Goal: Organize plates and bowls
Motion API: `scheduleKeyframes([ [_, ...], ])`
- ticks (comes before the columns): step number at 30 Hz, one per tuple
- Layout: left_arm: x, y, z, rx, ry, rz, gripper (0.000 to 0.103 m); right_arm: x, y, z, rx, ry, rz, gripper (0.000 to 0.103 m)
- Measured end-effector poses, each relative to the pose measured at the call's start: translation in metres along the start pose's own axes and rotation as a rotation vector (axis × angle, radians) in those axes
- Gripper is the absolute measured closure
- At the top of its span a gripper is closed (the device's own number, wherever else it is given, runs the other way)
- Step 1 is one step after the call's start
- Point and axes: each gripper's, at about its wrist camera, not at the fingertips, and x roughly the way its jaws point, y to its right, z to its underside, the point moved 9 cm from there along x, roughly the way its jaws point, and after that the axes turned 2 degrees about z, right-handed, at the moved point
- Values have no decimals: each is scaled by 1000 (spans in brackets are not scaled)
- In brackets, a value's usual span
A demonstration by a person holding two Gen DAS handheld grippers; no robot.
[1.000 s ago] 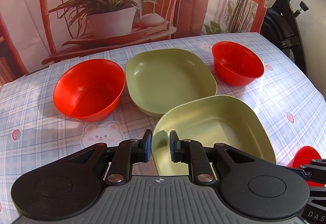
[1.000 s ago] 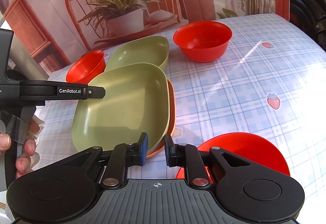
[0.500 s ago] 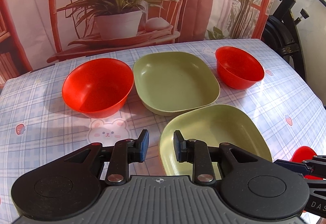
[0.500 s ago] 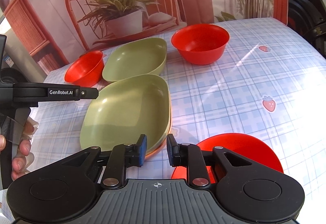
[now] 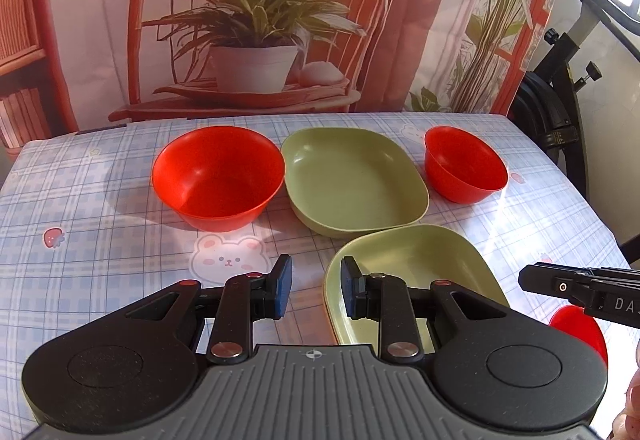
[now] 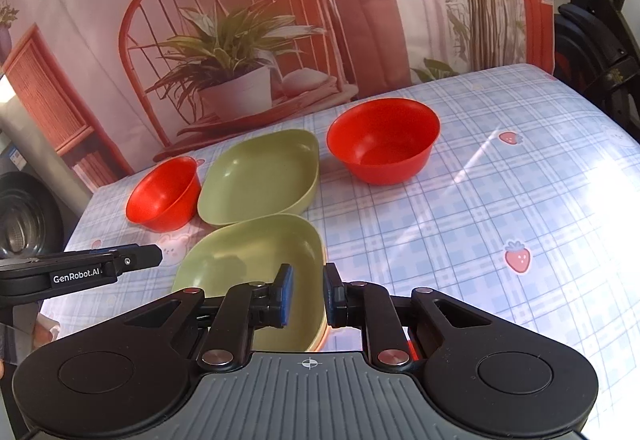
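As both hands hover over the checked table [image 5: 80,224], the near green plate [image 5: 416,264] sits flat right under the tips. Its left rim shows just below the left tongs [image 5: 316,286], and its right rim shows through the gap of the right tongs [image 6: 307,294]. The left tongs have just been opening and stand released, nothing between the pads. The right tongs have just narrowed a touch, a slim gap left, pads clear of the rim, gripping nothing. Straight ahead of both, the far green plate [image 5: 352,176] touches the near one. The large red bowl [image 5: 218,172] sits beside it, ahead and left of the left tongs. The small red bowl [image 5: 464,164] sits ahead and right of them. A red dish [image 5: 578,328] peeks out low, to the right of the left tongs.
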Motion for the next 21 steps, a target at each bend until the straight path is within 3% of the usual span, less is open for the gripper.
scheduleKeyframes([
  [6, 8, -9, -25, -54, 65, 3, 65, 9, -20, -36, -27, 59, -10, 87],
  [11, 45, -12, -28, -100, -9, 15, 65, 30, -26, -65, -72, 97, 19, 86],
  [14, 57, -12, -23, -103, -36, 15, 65, 49, -21, -75, -78, 74, 34, 86],
  [21, 78, -25, -20, -197, -55, 17, 65, 106, 4, -73, -15, -69, 75, 85],
])
